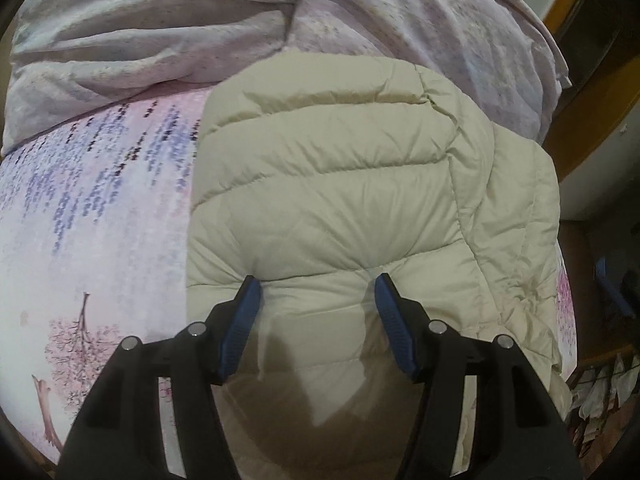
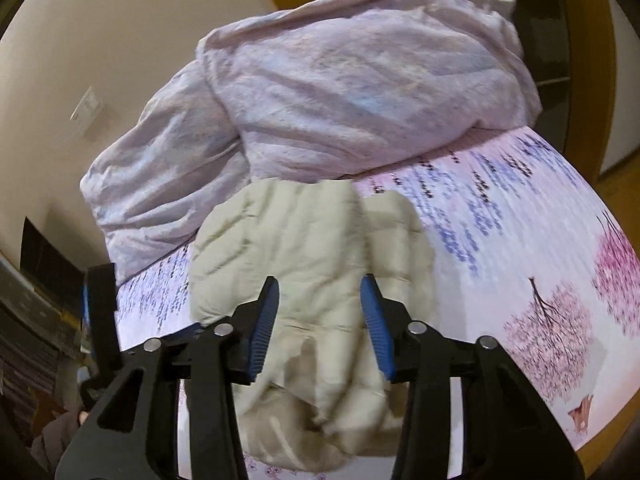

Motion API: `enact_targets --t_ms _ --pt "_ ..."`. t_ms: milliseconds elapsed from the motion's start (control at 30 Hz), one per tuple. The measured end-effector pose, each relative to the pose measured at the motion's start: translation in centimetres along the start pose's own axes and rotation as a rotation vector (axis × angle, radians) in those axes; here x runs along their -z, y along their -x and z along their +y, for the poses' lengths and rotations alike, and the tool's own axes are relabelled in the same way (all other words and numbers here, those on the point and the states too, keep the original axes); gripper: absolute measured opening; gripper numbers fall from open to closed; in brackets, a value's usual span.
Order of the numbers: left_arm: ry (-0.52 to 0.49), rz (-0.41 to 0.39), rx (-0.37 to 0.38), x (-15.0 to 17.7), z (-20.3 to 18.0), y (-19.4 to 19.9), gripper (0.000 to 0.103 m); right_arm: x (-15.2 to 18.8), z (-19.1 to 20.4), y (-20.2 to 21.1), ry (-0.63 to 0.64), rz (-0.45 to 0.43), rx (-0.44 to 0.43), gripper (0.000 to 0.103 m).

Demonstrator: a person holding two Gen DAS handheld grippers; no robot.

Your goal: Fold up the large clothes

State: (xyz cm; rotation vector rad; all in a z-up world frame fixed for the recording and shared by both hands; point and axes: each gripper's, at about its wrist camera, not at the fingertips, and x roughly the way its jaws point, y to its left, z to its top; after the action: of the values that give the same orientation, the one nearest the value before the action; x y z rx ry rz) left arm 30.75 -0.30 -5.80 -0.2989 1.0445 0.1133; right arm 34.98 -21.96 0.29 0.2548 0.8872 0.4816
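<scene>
A cream-coloured quilted puffer jacket [image 1: 340,184] is seen lying on a bed covered by a pink and lavender sheet printed with blossoming trees and hanging wisteria [image 1: 92,208]. In the left wrist view the jacket is spread over the right part of the sheet, its horizontal quilted channels puffed up and a gathered, elasticated hem or cuff shown at its right edge. The left gripper [image 1: 316,292] is held just above the jacket's near portion, its blue-padded jaws spread apart with padded fabric visible between them; nothing is clamped, although whether the tips are pressed into the cloth cannot be told. Beyond the jacket, a crumpled pale lilac duvet [image 1: 160,32] is heaped against the far side of the bed, its lower edge touching the jacket's top. In the right wrist view the jacket [image 2: 308,240] appears as a more bunched, folded mass, partly blurred, with the duvet [image 2: 344,92] piled behind it and the printed sheet [image 2: 520,240] stretching to the right. The right gripper [image 2: 320,296] is positioned over this bundle with its jaws likewise released and parted, the fabric seen between them but not pinched. A cream wall with a white switch plate [image 2: 88,110] is visible at the left.
</scene>
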Motion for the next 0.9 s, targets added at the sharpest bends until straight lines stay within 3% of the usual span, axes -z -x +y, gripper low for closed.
enact_targets --t_ms 433,900 --pt "-0.077 0.009 0.024 0.3 -2.0 -1.9 0.061 -1.5 1.9 -4.1 -0.022 0.032 0.038 0.041" --pt "-0.124 0.026 0.053 0.0 -2.6 -2.8 0.063 -1.8 1.4 -6.0 -0.075 0.04 0.088 0.041"
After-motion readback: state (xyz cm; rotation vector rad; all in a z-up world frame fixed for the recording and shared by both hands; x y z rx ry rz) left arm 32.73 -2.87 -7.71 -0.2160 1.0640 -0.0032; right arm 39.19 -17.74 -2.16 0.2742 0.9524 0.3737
